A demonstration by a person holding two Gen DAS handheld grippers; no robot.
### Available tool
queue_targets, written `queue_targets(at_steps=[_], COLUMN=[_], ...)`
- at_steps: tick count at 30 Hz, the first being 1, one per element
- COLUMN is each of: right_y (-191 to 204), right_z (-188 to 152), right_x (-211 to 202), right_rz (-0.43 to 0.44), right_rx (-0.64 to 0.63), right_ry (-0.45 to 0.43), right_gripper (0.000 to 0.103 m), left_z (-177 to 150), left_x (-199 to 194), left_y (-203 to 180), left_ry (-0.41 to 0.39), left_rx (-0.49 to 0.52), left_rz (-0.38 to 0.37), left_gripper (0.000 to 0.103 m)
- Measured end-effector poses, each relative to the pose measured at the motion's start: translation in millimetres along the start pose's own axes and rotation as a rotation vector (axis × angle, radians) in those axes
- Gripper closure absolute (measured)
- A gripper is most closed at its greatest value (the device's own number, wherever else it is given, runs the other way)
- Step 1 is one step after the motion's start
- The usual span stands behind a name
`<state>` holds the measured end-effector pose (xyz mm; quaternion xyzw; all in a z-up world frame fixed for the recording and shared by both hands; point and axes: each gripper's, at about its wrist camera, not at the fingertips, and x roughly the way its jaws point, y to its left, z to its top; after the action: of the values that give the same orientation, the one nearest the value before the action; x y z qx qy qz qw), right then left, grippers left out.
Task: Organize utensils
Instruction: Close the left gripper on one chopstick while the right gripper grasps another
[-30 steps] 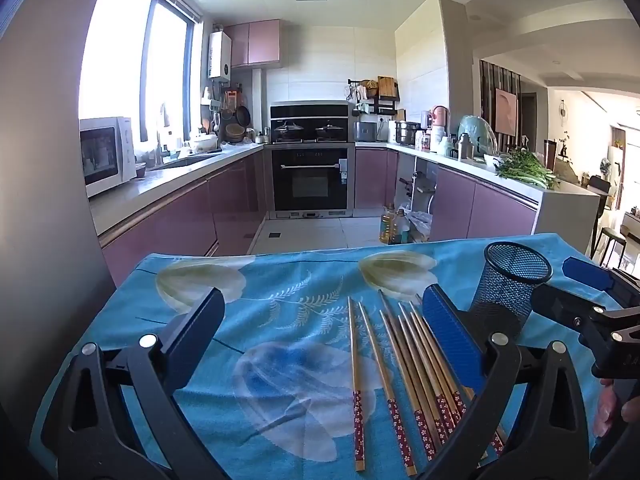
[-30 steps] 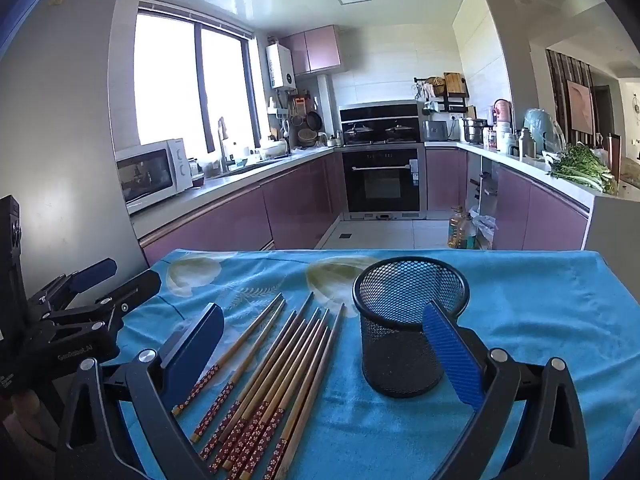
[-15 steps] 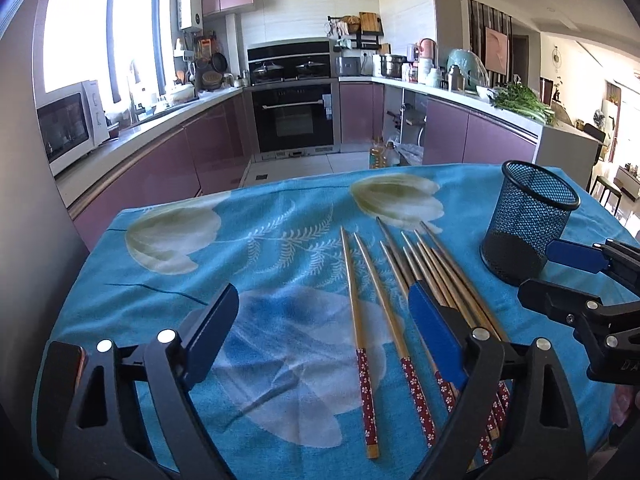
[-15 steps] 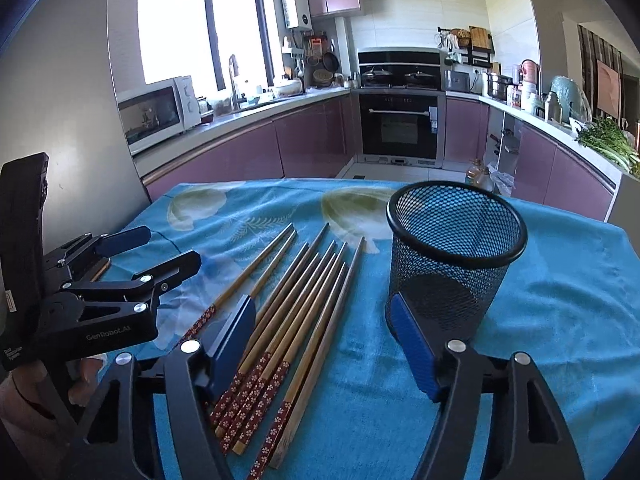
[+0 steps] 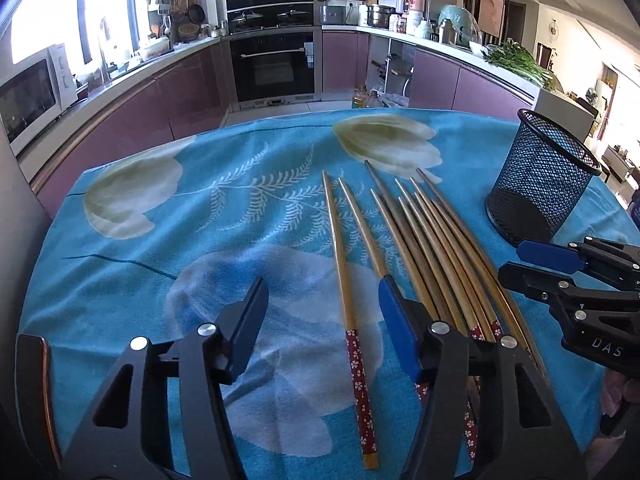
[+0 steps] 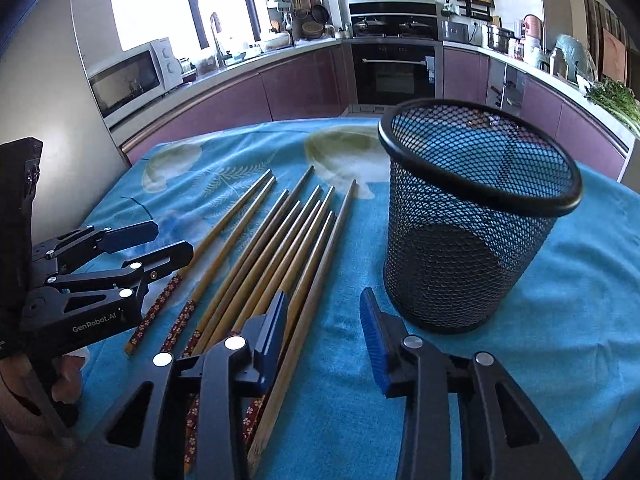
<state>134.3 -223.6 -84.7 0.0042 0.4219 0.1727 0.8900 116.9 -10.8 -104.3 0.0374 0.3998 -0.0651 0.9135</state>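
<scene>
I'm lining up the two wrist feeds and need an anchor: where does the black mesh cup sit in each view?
Left wrist view: the black mesh cup stands upright at the far right, right of the chopsticks.
Right wrist view: the cup stands upright right of centre, large and close, just beyond the right gripper.
Shared landmark: the black oven in the back wall appears near the top in both.

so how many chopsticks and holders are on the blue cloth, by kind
chopsticks: 10
black mesh holder: 1
total: 11
</scene>
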Motion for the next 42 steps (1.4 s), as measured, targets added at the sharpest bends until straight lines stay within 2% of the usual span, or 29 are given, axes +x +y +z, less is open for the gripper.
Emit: queue_targets(at_steps=[10, 24, 29, 31, 34, 42], right_y=[2, 15, 10, 7, 2, -10], right_z=[7, 18, 21, 20, 20, 17], right_x=[13, 26, 28, 27, 25, 13], right_rz=[-0.008, -0.06, -0.032, -0.004, 0.02, 0.055], right_rx=[-0.014, -0.057, -0.027, -0.006, 0.027, 0.066], right_ry=[0.039, 0.049, 0.054, 0.058, 0.059, 0.042], right_gripper=[0.073, 0.075, 0.085, 0.094, 0.095, 0.097], left_z=[4, 16, 21, 21, 21, 15], left_x=[23, 33, 37, 37, 37, 29], left_y=[-3, -7, -11, -12, -12, -6], left_ry=[0.073, 0.081, 0.082, 0.081, 0.078, 0.065], left_rx=[0.0, 0.02, 0.023, 0.022, 0.007, -0.037], left_rz=[-0.023, -0.042, -0.051, -0.056, -0.062, -0.07], left_gripper=[0.063, 0.071, 0.081, 0.087, 0.094, 0.095])
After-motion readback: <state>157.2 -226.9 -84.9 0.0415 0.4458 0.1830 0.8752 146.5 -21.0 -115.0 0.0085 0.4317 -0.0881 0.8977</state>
